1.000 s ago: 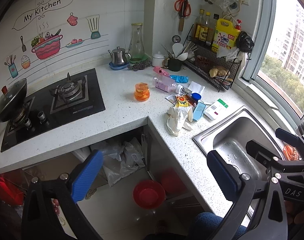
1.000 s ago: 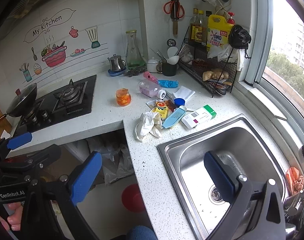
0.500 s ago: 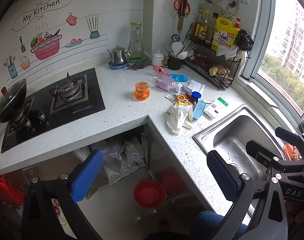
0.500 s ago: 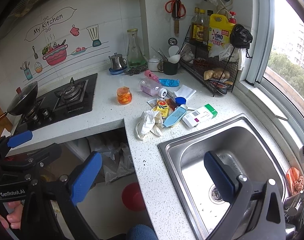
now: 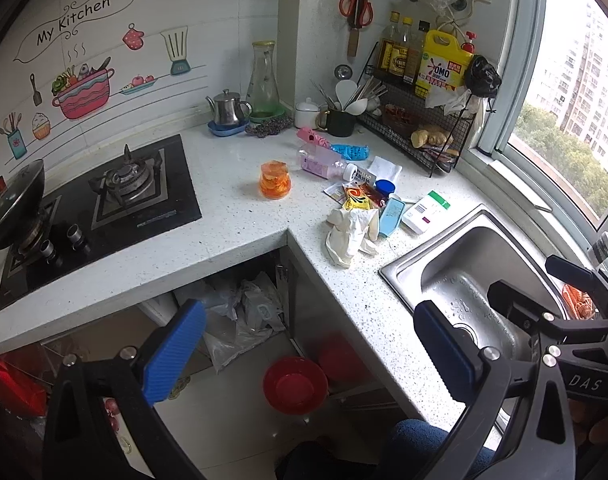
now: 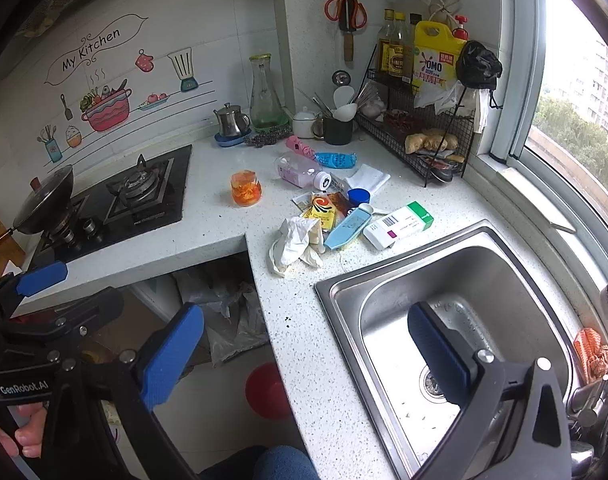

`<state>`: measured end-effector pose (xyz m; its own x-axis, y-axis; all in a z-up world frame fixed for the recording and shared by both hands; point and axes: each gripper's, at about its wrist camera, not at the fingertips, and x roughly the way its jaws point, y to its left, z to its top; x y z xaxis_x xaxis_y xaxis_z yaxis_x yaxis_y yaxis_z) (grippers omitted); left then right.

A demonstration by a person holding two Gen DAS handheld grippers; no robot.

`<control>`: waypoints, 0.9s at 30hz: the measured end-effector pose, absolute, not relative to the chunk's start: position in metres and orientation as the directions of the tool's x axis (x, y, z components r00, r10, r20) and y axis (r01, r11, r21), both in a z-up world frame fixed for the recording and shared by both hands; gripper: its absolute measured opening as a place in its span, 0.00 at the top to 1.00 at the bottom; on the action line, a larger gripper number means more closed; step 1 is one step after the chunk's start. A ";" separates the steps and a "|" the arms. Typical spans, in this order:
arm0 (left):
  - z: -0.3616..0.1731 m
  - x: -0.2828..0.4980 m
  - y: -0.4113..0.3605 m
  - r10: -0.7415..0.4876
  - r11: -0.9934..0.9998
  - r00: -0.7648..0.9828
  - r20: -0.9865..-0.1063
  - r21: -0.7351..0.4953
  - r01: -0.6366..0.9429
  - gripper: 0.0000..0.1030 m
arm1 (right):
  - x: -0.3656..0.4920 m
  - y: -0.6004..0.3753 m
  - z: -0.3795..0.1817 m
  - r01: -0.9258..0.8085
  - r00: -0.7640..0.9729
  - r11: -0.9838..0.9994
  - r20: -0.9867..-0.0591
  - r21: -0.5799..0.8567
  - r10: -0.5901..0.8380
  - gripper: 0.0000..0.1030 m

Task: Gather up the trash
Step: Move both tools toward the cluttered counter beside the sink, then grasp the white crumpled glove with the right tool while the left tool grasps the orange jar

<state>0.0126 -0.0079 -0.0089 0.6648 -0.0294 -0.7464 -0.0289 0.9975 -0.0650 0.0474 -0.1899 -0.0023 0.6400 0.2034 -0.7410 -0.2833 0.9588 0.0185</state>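
My left gripper (image 5: 308,354) hangs over the open space under the counter (image 5: 239,220), jaws spread wide with nothing between them. My right gripper (image 6: 304,354) is just as wide and just as empty, its right finger over the sink (image 6: 388,300) and its left finger out past the counter edge.

The trash lies in one cluster on the counter between the stove (image 5: 143,196) and the sink: a crumpled white glove (image 6: 291,244) nearest the edge, a yellow wrapper (image 6: 322,210) touching it, a light blue tube (image 6: 350,226) beside that, and a white and green box (image 6: 400,222) just beside the tube. Farther back are a pink bottle (image 6: 299,172) on its side, a blue packet (image 6: 336,160), a blue cap (image 6: 358,196) and an orange jar (image 6: 245,188) standing apart to the left.

The left view looks down under the counter and shows a red bin (image 5: 295,384) on the floor in full, with crumpled plastic bags (image 5: 239,312) behind it; in the right view that bin is half hidden behind the counter edge. The right view alone shows the sink's drain (image 6: 432,384) and my hand (image 6: 21,432) on the left gripper's handle. The left view catches the right gripper from the side over the sink.
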 end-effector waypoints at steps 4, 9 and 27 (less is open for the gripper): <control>-0.011 0.024 -0.007 -0.043 0.998 0.648 -0.761 -0.064 -0.010 0.00 | 0.054 -0.189 -0.004 -0.264 0.623 0.964 -0.759 0.023 0.189 0.00; -0.013 0.049 0.003 -0.043 0.998 0.626 -0.778 -0.061 -0.007 0.00 | 0.073 -0.188 -0.004 -0.253 0.582 0.966 -0.790 0.053 0.196 0.00; -0.060 0.233 0.054 -0.167 0.974 0.483 -0.859 -0.067 0.217 0.00 | 0.220 -0.135 -0.052 -0.226 0.515 0.967 -0.829 0.114 0.218 0.00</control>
<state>0.2328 0.0535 -0.0596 0.4833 -0.1669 -0.8594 0.2168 0.9739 -0.0672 0.2196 -0.1351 -0.0517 0.5155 0.2183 -0.8286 -0.2259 0.9674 0.1143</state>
